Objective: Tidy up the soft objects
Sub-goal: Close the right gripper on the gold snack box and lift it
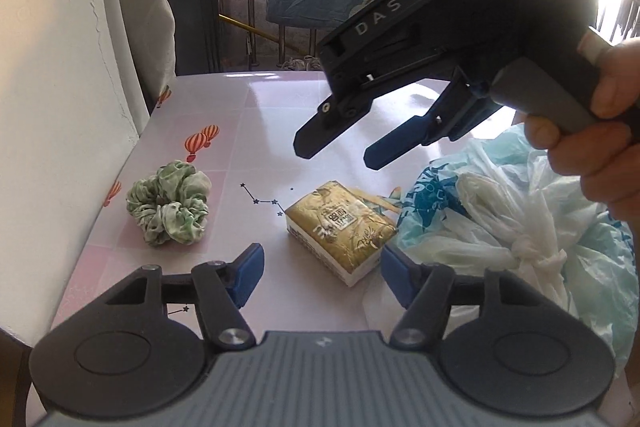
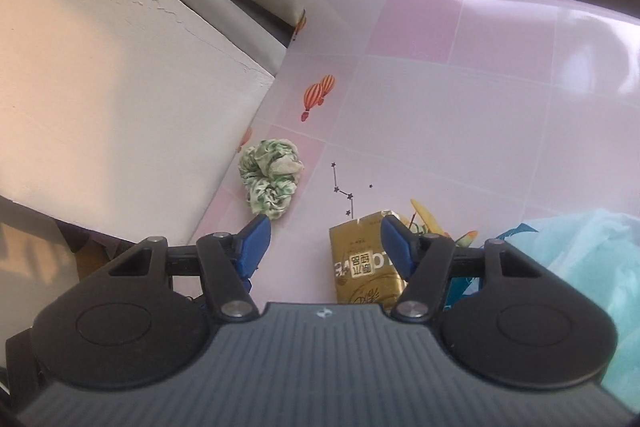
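Gold tissue pack (image 1: 340,227) with Chinese characters at centre on pink table (image 1: 256,131), green scrunchie (image 1: 170,207) at nine o'clock, plastic bags (image 1: 520,227) at three o'clock, right gripper (image 1: 340,151) marked "DAS" hovering released, left gripper (image 1: 322,273) unclenched, empty.

The pink-and-white checked table (image 1: 256,123) has a glossy, smooth plastic-looking covering. The green-and-white crinkled cloth scrunchie (image 1: 170,207) looks matt. The gold tissue pack (image 1: 340,227) wears shiny film. The pale thin plastic bags (image 1: 516,223) are wrinkled and translucent.
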`<control>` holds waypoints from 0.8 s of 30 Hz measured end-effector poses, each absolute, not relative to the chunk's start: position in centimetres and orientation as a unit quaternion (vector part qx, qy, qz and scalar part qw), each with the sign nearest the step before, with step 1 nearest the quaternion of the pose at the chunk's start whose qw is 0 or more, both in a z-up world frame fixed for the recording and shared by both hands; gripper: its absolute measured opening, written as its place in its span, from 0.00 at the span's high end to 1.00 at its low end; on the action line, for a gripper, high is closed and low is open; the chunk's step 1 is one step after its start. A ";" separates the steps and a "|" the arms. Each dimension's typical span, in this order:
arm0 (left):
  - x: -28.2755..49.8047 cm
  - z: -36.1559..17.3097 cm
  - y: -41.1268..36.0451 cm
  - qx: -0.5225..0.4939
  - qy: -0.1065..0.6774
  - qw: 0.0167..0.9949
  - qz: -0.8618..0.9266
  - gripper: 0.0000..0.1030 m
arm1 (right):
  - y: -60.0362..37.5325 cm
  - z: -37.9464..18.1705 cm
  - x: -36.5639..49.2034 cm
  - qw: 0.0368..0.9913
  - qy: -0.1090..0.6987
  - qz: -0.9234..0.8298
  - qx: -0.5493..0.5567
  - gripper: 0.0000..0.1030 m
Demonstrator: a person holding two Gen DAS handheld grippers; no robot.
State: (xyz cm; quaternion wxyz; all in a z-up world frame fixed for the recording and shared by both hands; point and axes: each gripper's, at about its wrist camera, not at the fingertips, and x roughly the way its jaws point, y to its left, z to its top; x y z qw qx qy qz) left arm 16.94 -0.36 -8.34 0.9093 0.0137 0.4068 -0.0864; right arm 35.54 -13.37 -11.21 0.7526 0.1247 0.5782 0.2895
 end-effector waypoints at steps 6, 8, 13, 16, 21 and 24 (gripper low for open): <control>18.2 -10.2 -1.0 0.012 0.428 0.898 -0.099 0.39 | -12.5 -15.4 35.9 0.733 0.615 0.271 0.106 0.42; 18.7 -10.7 -1.0 0.008 0.435 0.895 -0.100 0.41 | -12.2 -16.1 35.7 0.730 0.618 0.275 0.100 0.43; 20.2 -11.9 -0.5 -0.027 0.456 0.884 -0.097 0.46 | -11.2 -16.2 35.3 0.722 0.621 0.291 0.098 0.45; 20.5 -12.2 -0.2 -0.042 0.458 0.884 -0.089 0.46 | -10.7 -16.1 34.7 0.730 0.612 0.294 0.081 0.49; 19.8 -11.1 0.2 -0.038 0.447 0.890 -0.080 0.46 | -11.2 -15.4 34.7 0.732 0.605 0.294 0.106 0.58; 18.9 -9.4 0.4 -0.034 0.432 0.898 -0.076 0.46 | -11.3 -14.0 34.1 0.736 0.594 0.303 0.115 0.60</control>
